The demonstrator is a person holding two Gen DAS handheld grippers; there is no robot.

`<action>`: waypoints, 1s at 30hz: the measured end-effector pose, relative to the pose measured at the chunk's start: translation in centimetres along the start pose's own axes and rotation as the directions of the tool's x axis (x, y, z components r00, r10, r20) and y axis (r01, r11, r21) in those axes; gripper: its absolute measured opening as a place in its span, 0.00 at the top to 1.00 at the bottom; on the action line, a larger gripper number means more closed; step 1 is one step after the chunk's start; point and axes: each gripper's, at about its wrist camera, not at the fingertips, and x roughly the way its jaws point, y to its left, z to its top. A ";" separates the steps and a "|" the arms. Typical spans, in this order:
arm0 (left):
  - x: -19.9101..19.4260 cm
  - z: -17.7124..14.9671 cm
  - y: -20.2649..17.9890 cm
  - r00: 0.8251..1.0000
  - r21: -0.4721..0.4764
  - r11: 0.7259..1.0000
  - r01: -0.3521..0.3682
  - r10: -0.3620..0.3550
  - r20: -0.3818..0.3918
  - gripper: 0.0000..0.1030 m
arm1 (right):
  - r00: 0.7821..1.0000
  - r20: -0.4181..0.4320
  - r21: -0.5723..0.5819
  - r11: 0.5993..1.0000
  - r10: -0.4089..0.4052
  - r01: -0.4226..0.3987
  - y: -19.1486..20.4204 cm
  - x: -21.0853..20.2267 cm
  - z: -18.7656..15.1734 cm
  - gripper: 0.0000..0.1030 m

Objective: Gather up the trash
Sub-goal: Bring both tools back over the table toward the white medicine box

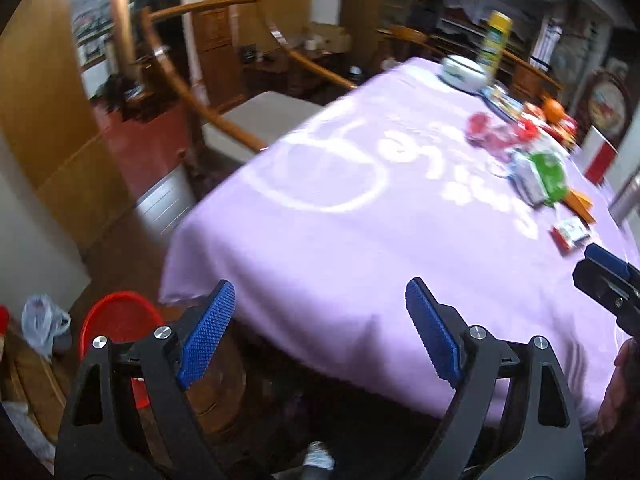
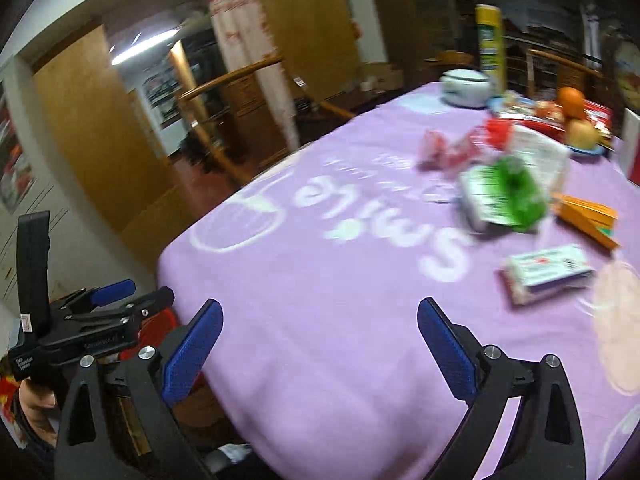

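Nearest the cameras, the left gripper (image 1: 320,312) stood with its jaws spread wide and nothing between them, hanging over the near edge of the desk (image 1: 340,248). The right gripper (image 2: 320,332) was likewise wide open and empty above the purple cloth. Down on the floor to the left sat a red bin (image 1: 116,320), partly under the desk's corner, with a crumpled plastic bag (image 1: 40,320) beside it. Further in, toward the right, a small white packet (image 2: 548,272) lay flat on the cloth, well apart from both grippers. Beyond it were a green-and-white wrapper (image 2: 504,196) and an orange box (image 2: 588,220), then a heap of red wrappers (image 2: 452,148). At the far end stood a white bowl (image 2: 464,88), a yellow can (image 2: 490,40) and a plate of fruit (image 2: 576,120). Both views were smeared, so exact edges of the litter were hard to tell. The chief risk, I judged, lay in mistaking kept things for trash: the fruit and bowl sat close behind the wrappers, and a hasty reach could knock the upright can over. A thin packet lying flat could also slip from the pads, or the jaws might pinch the cloth and drag everything with it. The bin being low and half hidden, a drop could miss it.
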 end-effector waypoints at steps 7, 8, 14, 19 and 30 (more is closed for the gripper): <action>1.8 1.7 -6.0 0.999 0.104 0.994 0.040 -0.040 -0.008 0.17 | 0.996 0.019 0.065 0.994 -0.085 0.084 -5.4 -1.2 -0.1 0.07; 1.9 1.9 -6.5 0.999 0.112 0.993 0.045 -0.044 -0.010 0.17 | 0.995 0.019 0.074 0.993 -0.095 0.093 -5.8 -1.3 0.0 0.07; 3.0 2.8 -9.2 0.998 0.162 0.985 0.066 -0.063 -0.024 0.17 | 0.989 -0.003 0.118 0.982 -0.145 0.144 -8.6 -1.4 0.2 0.07; 4.2 3.6 -10.1 0.996 0.176 0.981 0.083 -0.077 -0.040 0.17 | 0.979 -0.030 0.140 0.969 -0.203 0.205 -10.9 -1.0 0.6 0.07; 6.2 6.1 -12.6 0.990 0.194 0.971 0.139 -0.131 -0.054 0.14 | 0.938 -0.099 0.158 0.925 -0.332 0.344 -15.6 0.5 3.4 0.06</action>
